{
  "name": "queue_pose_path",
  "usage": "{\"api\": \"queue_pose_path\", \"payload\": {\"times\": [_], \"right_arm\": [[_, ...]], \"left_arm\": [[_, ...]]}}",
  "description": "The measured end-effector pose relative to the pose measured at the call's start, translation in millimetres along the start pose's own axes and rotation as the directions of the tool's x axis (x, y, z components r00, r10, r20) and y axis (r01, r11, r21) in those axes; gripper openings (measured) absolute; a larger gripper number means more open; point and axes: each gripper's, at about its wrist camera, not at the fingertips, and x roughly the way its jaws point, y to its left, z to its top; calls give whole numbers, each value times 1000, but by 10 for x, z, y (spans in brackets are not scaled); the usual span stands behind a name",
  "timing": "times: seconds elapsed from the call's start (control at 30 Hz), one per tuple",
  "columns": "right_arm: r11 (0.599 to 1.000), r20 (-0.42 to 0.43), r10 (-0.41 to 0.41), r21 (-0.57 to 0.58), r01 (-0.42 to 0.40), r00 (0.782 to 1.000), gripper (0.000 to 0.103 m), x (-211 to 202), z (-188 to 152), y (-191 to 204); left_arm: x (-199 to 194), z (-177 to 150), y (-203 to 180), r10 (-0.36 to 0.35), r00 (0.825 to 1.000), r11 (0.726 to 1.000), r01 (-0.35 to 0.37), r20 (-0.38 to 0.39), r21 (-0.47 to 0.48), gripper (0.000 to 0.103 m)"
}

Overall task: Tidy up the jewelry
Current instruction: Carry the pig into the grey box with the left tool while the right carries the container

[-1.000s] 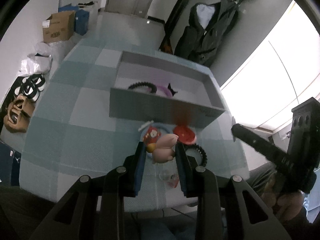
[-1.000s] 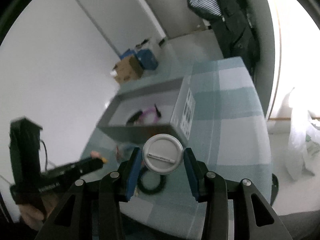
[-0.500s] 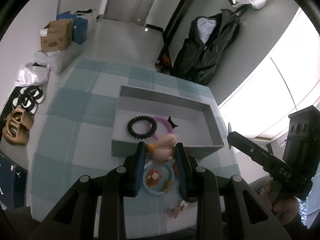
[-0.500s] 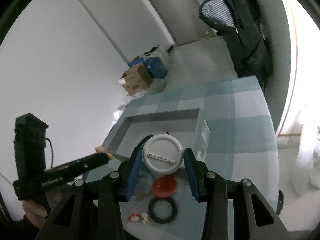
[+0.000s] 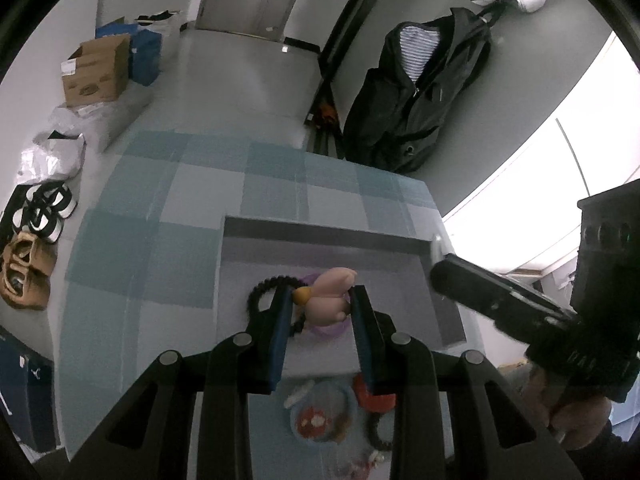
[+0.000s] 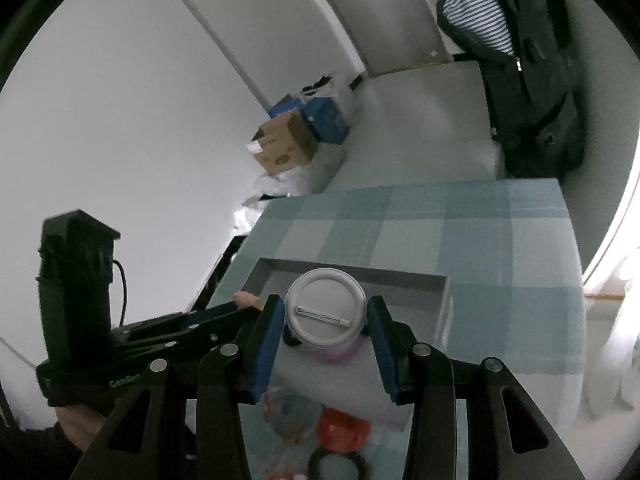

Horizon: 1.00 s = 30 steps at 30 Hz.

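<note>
My left gripper (image 5: 320, 300) is shut on a pink plush hair clip (image 5: 328, 300) and holds it above the grey box (image 5: 320, 236). In the box lie a black coil hair tie (image 5: 260, 294) and a purple ring (image 5: 326, 328). My right gripper (image 6: 326, 316) is shut on a round white pin badge (image 6: 326, 314), back side facing me, above the same grey box (image 6: 360, 278). The other gripper shows at the right in the left wrist view (image 5: 500, 300) and at the left in the right wrist view (image 6: 168, 328).
On the checked cloth (image 5: 168, 248) in front of the box lie a blue ring with a red piece (image 5: 320, 412), a red badge (image 5: 374, 398), a black hair tie (image 5: 378, 432) and small bits. Cardboard box (image 5: 96, 72), shoes (image 5: 28, 268) and a hanging black jacket (image 5: 416, 92) surround the table.
Both grippers have risen and moved forward from the loose items at the table's front to above the grey box, each still holding its item.
</note>
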Motion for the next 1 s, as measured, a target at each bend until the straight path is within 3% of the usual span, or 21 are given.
{"api": "queue_pose_path", "payload": {"times": [0.47,1.0], "right_arm": [[999,-20,8,44,-7,1000,42,225,36,-204],[998,-36,27,62,-25,999,42,284,18,-237]], "left_arm": [[252,83,-7,-7,999,1000,8,-46,25,24],[275,98,-9,-30,999,999,31,-33,33,24]]}}
